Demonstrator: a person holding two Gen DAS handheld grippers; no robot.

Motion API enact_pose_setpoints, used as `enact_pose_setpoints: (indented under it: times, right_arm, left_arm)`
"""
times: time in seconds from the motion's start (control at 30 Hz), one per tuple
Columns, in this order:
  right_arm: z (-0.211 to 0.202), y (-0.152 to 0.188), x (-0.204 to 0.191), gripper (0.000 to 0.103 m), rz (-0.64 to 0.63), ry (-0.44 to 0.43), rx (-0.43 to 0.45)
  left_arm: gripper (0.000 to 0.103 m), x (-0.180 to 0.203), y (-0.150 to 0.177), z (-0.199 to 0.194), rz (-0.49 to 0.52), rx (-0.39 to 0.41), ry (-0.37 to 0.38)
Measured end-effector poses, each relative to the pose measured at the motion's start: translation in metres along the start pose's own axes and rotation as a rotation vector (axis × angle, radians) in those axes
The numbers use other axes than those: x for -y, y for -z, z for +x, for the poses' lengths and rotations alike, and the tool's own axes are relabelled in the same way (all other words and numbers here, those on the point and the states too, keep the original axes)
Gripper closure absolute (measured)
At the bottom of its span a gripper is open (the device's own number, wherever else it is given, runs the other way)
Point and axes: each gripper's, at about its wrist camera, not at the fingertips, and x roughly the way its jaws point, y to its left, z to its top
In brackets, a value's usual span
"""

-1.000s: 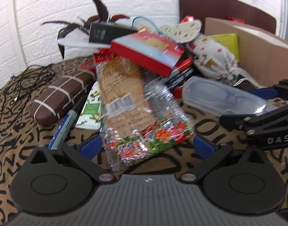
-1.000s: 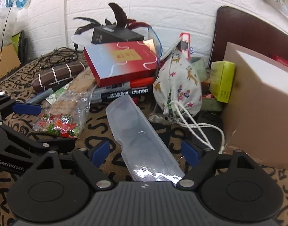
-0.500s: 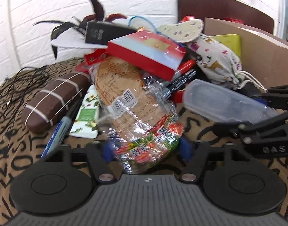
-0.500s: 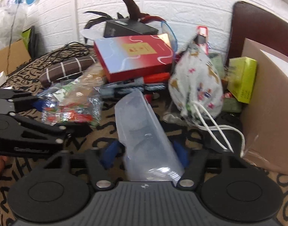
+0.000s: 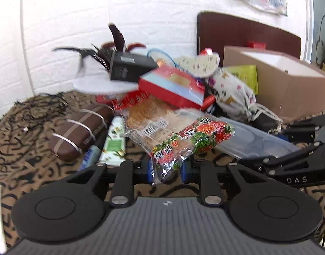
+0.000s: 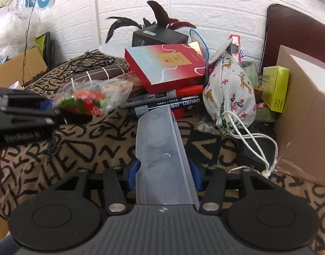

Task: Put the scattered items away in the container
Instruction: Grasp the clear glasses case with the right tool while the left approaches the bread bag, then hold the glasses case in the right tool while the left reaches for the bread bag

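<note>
My left gripper (image 5: 165, 171) is shut on a clear snack bag with a flowered end (image 5: 192, 138) and holds it raised off the patterned cloth; the bag also shows in the right wrist view (image 6: 88, 99). My right gripper (image 6: 163, 173) is shut on a long clear plastic case (image 6: 160, 148), lifted a little at the near end; the case also shows in the left wrist view (image 5: 253, 140). The open cardboard box (image 5: 275, 78) stands at the right, also seen in the right wrist view (image 6: 307, 110).
A pile lies at the back: a red gift box (image 6: 164, 65), a black box with feathers (image 6: 158, 35), markers (image 6: 162, 104), a reindeer drawstring pouch (image 6: 228, 89), a green carton (image 6: 275, 88). A brown striped case (image 5: 81, 131) and black cords (image 5: 30, 110) lie left.
Both grippers closed from open onto their items. The left one lifted the snack bag up and back; the right one clamped the clear case and raised it.
</note>
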Motion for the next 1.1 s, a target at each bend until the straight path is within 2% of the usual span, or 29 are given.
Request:
enact_pose_setpoints:
  times: [0.17, 0.3, 0.43, 0.6, 0.7, 0.73, 0.77, 0.83, 0.9, 0.97, 1.1]
  right_arm:
    - [-0.008, 0.001, -0.001, 0.055, 0.002, 0.003, 0.014]
    - [-0.011, 0.005, -0.004, 0.055, 0.004, -0.002, 0.009]
    - [-0.01, 0.012, -0.009, 0.055, 0.009, -0.017, -0.01]
    - [-0.008, 0.017, -0.018, 0.055, 0.006, -0.022, -0.023]
    - [-0.007, 0.017, -0.019, 0.055, 0.017, -0.019, -0.025]
    - [-0.007, 0.018, -0.02, 0.055, 0.018, -0.018, -0.027]
    - [-0.007, 0.017, -0.02, 0.054, 0.019, -0.018, -0.028]
    - [-0.007, 0.018, -0.02, 0.054, 0.02, -0.017, -0.028]
    - [-0.007, 0.018, -0.02, 0.054, 0.021, -0.015, -0.03]
    - [-0.006, 0.019, -0.021, 0.054, 0.025, -0.013, -0.03]
    - [-0.007, 0.019, -0.021, 0.054, 0.024, -0.015, -0.032]
  left_arm:
    - [0.08, 0.001, 0.002, -0.015, 0.033, 0.017, -0.011]
    - [0.081, 0.0, 0.013, -0.023, 0.053, -0.001, -0.028]
    - [0.088, -0.012, 0.029, -0.029, 0.035, -0.042, -0.061]
    - [0.088, -0.033, 0.042, -0.038, -0.013, -0.09, -0.109]
    - [0.075, -0.046, 0.049, -0.038, -0.02, -0.129, -0.149]
    - [0.061, -0.049, 0.05, -0.04, -0.033, -0.13, -0.158]
    - [0.043, -0.053, 0.051, -0.043, -0.046, -0.123, -0.169]
    - [0.026, -0.055, 0.05, -0.051, -0.061, -0.09, -0.197]
    - [0.024, -0.052, 0.046, -0.056, -0.055, -0.068, -0.196]
    - [0.018, -0.046, 0.04, -0.057, -0.04, -0.059, -0.191]
    - [0.016, -0.045, 0.039, -0.062, -0.027, -0.064, -0.168]
